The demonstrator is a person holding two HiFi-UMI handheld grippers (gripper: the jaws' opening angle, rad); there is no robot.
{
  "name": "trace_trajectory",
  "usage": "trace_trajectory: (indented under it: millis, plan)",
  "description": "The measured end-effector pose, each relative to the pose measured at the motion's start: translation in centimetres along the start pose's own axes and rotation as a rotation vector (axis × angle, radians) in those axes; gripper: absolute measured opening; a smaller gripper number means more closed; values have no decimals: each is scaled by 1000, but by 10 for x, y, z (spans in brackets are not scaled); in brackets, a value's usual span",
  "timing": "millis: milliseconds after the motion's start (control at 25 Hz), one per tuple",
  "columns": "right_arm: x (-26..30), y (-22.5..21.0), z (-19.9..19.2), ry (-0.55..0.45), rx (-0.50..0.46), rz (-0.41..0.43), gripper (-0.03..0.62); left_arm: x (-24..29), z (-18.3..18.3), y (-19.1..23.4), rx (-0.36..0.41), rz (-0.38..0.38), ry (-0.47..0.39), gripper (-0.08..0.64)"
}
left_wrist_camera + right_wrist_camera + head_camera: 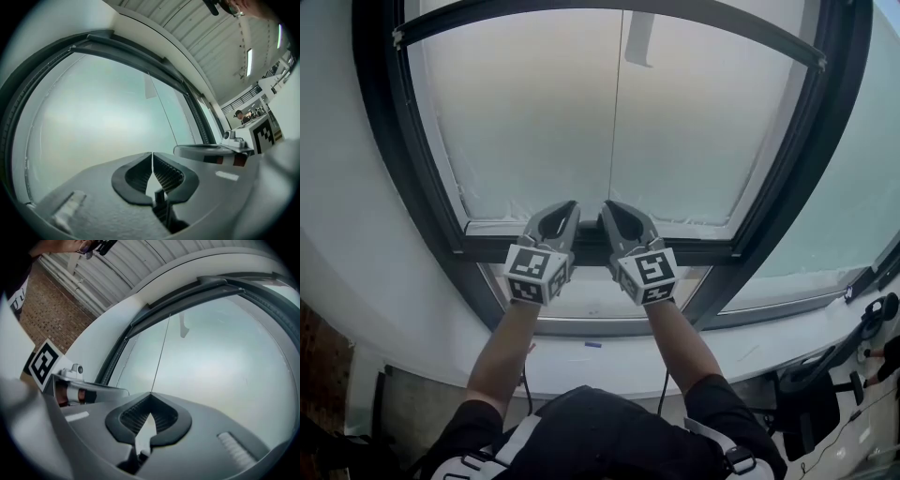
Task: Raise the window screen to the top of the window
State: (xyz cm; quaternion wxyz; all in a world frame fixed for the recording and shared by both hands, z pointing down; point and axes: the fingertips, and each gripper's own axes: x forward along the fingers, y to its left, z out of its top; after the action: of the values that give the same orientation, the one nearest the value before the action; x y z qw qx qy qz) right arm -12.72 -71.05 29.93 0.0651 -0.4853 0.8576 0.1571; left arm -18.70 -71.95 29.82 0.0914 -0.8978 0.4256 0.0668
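A pale frosted window screen [534, 112] covers the pane inside the dark window frame [403, 159]. A thin pull cord [616, 112] hangs down its middle, with a white tab [639, 37] near the top. My right gripper [606, 206] is at the screen's lower edge, and the cord [161, 348] runs straight down into its shut tips [150, 393]. Just to its left, my left gripper [574, 206] has its jaws closed together [152, 153] with nothing visible between them. In the left gripper view the cord [164, 112] passes to the right, toward the right gripper [206, 151].
A dark crossbar [581, 249] runs under the grippers, with a white sill [750, 347] below it. A second window [853, 187] adjoins on the right. A black chair [811, 384] stands at the lower right. A person [240, 115] sits far off.
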Motion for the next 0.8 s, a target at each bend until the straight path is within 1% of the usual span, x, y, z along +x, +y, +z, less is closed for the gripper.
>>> trace_trajectory:
  millis: [240, 400, 520, 640, 800]
  plan:
    - [12, -10, 59, -108, -38, -12, 3, -2, 10, 2, 7, 7, -19, 11]
    - [20, -16, 81, -139, -60, -22, 3, -6, 18, 4, -4, 14, -29, 11]
    - [21, -19, 97, -164, -56, -43, 3, -10, 25, 1, -15, 11, -35, 11]
    - [22, -22, 122, -202, -54, -57, 3, -12, 28, 1, -2, 9, -34, 11]
    - [24, -28, 154, -261, -77, -67, 3, -15, 28, 3, 3, 14, -35, 11]
